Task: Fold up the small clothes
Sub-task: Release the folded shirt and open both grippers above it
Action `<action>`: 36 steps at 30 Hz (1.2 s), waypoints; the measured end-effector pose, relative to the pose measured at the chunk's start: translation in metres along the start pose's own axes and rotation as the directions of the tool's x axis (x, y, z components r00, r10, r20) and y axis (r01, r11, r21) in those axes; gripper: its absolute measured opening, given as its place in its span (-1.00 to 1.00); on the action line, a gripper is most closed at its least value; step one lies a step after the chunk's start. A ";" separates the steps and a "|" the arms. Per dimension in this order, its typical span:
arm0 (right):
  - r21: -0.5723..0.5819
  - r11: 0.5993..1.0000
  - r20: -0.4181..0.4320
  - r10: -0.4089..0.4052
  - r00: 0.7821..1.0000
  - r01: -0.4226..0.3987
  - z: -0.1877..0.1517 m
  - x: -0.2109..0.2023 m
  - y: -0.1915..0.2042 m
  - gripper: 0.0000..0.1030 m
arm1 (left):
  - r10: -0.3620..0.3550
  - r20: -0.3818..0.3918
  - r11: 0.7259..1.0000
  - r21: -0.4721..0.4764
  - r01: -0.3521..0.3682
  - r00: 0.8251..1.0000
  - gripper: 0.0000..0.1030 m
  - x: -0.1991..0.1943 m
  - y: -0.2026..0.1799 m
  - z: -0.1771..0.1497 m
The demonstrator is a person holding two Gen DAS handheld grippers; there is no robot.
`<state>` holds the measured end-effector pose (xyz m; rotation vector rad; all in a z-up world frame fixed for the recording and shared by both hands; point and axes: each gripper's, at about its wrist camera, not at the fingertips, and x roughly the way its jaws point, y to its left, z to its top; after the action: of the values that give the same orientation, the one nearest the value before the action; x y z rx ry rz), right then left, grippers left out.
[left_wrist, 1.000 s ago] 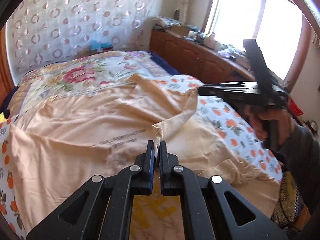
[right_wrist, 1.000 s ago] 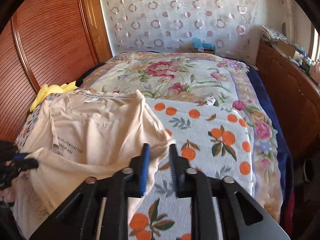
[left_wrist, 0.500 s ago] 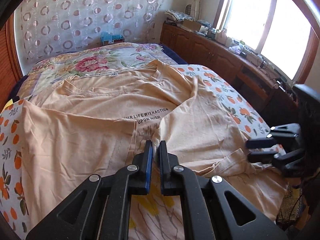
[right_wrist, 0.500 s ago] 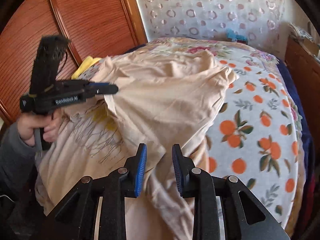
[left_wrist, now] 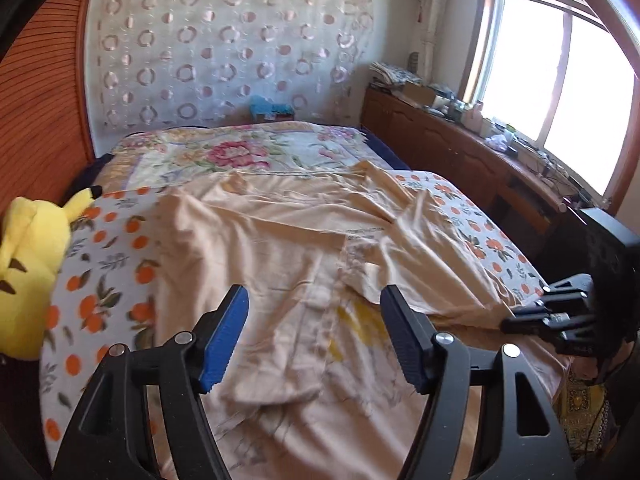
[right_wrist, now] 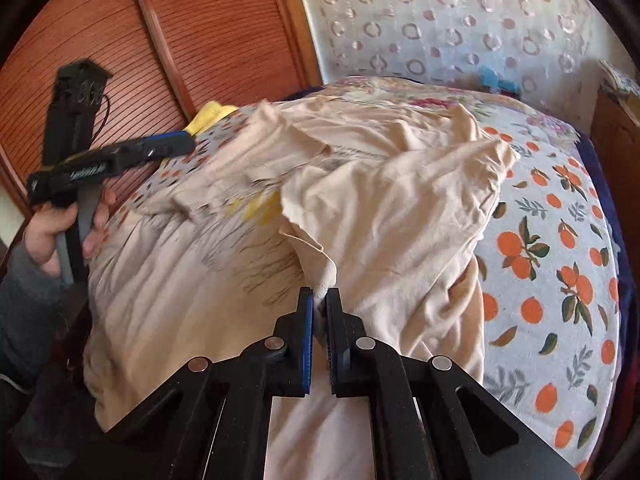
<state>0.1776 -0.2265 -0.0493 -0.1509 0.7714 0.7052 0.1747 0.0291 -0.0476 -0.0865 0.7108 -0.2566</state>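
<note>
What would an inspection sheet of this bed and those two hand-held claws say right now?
Surface: bed, orange-print sheet over a floral quilt.
Job's things: peach shirt, spread out and rumpled.
Clutter: yellow plush at the bed's edge.
Grippers: left gripper opening, nothing between its pads; right gripper shut on a shirt fold.
Cables: nothing seen on the bed.
Surroundings: wooden cabinet under a window, patterned curtain.

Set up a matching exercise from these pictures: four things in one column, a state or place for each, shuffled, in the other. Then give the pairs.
1. left gripper
2. right gripper
3. yellow plush toy
4. peach T-shirt

A. spread rumpled across the bed
B. jaws apart and opening, nothing pinched
C. at the bed's edge by the wooden panel
D. shut on a fold of cloth

Pairs: 1-B, 2-D, 3-C, 4-A
</note>
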 end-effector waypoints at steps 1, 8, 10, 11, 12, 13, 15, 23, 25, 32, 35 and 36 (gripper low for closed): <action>-0.037 0.999 -0.016 -0.005 1.000 0.004 -0.006 -0.002 0.006 -0.88 | 0.007 -0.001 1.000 -0.003 -0.007 1.000 0.34 -0.002 0.004 -0.001; -0.078 0.997 -0.093 -0.034 0.995 0.027 -0.020 -0.007 0.014 -0.20 | 0.061 -0.002 0.998 0.008 -0.061 0.998 0.35 -0.011 0.028 -0.008; -0.083 0.996 -0.083 -0.019 0.996 0.012 -0.021 -0.013 0.015 -0.18 | 0.065 -0.006 0.998 0.003 -0.065 0.998 0.35 -0.009 0.034 -0.009; -0.085 0.996 -0.074 -0.011 0.997 0.004 -0.021 -0.015 0.016 -0.18 | 0.065 -0.015 0.998 -0.003 -0.065 0.998 0.35 -0.005 0.037 -0.009; -0.083 0.997 -0.065 -0.012 0.998 0.007 -0.020 -0.016 0.015 -0.18 | 0.065 -0.021 0.998 -0.007 -0.066 0.998 0.35 -0.003 0.039 -0.010; -0.080 0.997 -0.056 -0.023 0.998 0.018 -0.019 -0.019 0.015 -0.18 | 0.066 -0.026 0.998 -0.010 -0.066 0.997 0.35 0.000 0.040 -0.010; -0.063 0.997 -0.030 -0.050 0.998 0.048 -0.013 -0.024 0.007 -0.18 | 0.064 -0.037 0.998 -0.004 -0.064 0.997 0.35 0.007 0.043 -0.008; -0.007 0.988 0.022 -0.155 0.988 0.155 0.029 -0.025 -0.037 -0.14 | 0.100 -0.062 0.995 0.027 -0.099 0.993 0.35 0.035 0.060 0.014; 0.006 0.984 0.032 -0.180 0.983 0.180 0.038 -0.021 -0.043 -0.06 | 0.116 -0.074 0.993 0.031 -0.114 0.990 0.35 0.043 0.065 0.019; 0.028 0.976 0.039 -0.216 0.976 0.215 0.062 -0.006 -0.061 0.05 | 0.123 -0.090 0.992 0.035 -0.120 0.988 0.35 0.058 0.074 0.032; 0.033 0.975 0.028 -0.221 0.975 0.220 0.071 0.006 -0.073 0.10 | 0.127 -0.104 0.992 0.030 -0.125 0.986 0.35 0.068 0.081 0.038; 0.029 0.974 0.028 -0.225 0.974 0.224 0.073 0.010 -0.075 0.10 | 0.127 -0.109 0.992 0.028 -0.125 0.986 0.35 0.071 0.084 0.039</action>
<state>0.2733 -0.2516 -0.0128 -0.1998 0.7201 0.4816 0.2695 0.0907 -0.0769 -0.0069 0.8199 -0.1483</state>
